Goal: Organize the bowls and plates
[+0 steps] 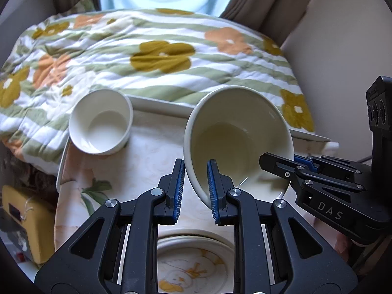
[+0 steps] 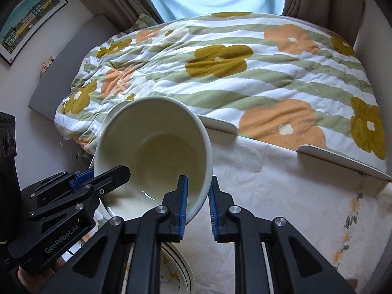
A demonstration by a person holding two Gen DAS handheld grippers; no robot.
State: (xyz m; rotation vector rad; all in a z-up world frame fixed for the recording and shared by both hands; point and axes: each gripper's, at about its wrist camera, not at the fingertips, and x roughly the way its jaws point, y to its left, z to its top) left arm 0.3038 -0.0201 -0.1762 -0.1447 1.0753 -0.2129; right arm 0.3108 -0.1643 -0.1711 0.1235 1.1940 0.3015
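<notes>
A large cream bowl (image 1: 235, 137) is held tilted above the table, its opening toward the cameras. My left gripper (image 1: 196, 186) straddles its left rim, one finger inside and one outside, shut on it. My right gripper (image 2: 198, 203) straddles the opposite rim of the same bowl (image 2: 156, 147) and is shut on it. The right gripper also shows in the left wrist view (image 1: 291, 164), and the left gripper in the right wrist view (image 2: 105, 176). A smaller white bowl (image 1: 101, 122) stands on the table's far left. A duck-patterned plate (image 1: 193, 264) lies below the grippers.
The table carries a pale floral cloth (image 2: 281, 196). Behind it lies a bed with a striped flower quilt (image 1: 159, 54). A white tray edge (image 2: 343, 156) runs along the table's far side. A yellow box (image 1: 29, 220) sits low at the left.
</notes>
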